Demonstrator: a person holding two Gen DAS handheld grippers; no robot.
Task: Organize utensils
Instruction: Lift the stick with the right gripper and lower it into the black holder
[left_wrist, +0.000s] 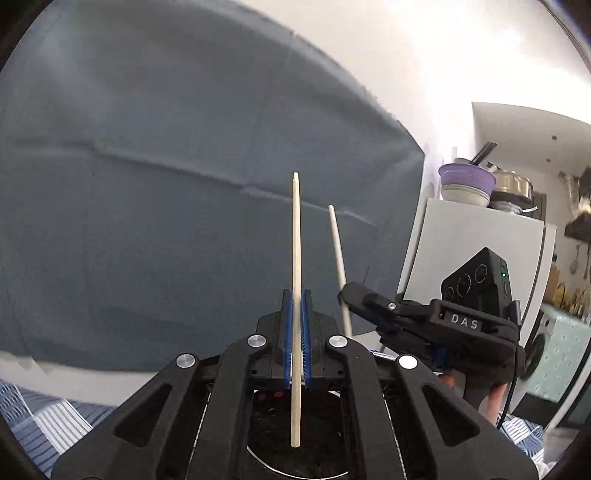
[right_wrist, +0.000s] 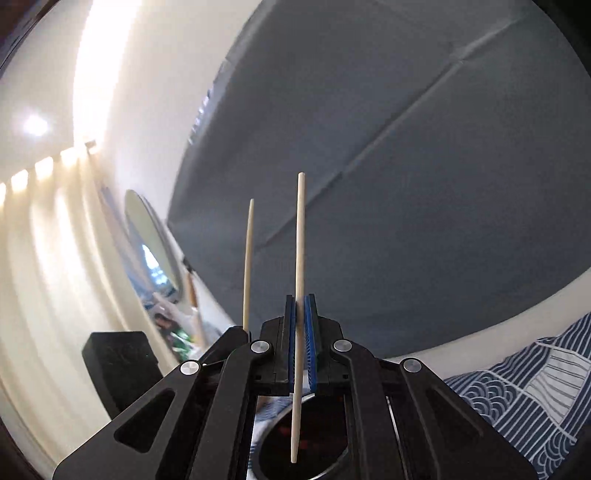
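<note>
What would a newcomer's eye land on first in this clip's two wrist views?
Most striking is the pale wooden chopstick pinched upright in the left tongs, centre of the left wrist view, against a grey-blue cloth backdrop. Just right of it, the right tongs grip a second chopstick. Far right, a purple colander sits on stacked bowls atop a white cabinet.

Two chopsticks — one in the left gripper, one in the right gripper; one purple colander.
</note>
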